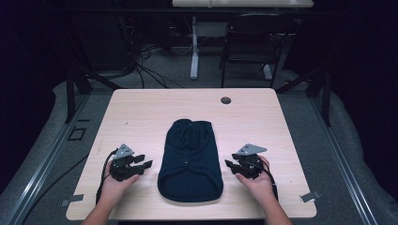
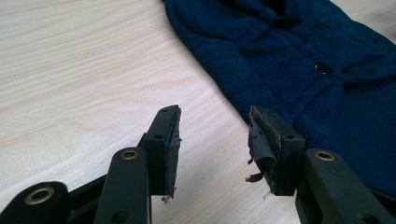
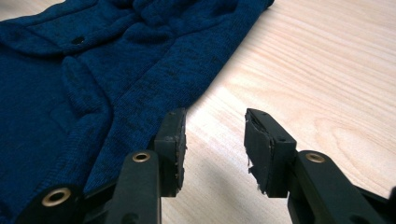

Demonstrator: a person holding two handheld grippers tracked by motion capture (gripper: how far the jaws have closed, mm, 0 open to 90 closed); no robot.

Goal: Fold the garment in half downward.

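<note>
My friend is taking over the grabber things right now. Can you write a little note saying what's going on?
Left gripper: open, holding nothing, on the table just left of the blue sweater.
Right gripper: open, holding nothing, just right of the sweater.
Sweater: lies flat in the middle of the table, buttons up, neck end far from you.
Done: nothing is gripped yet.
Left: probably take hold of the sweater's two side edges and start handling it.
</note>
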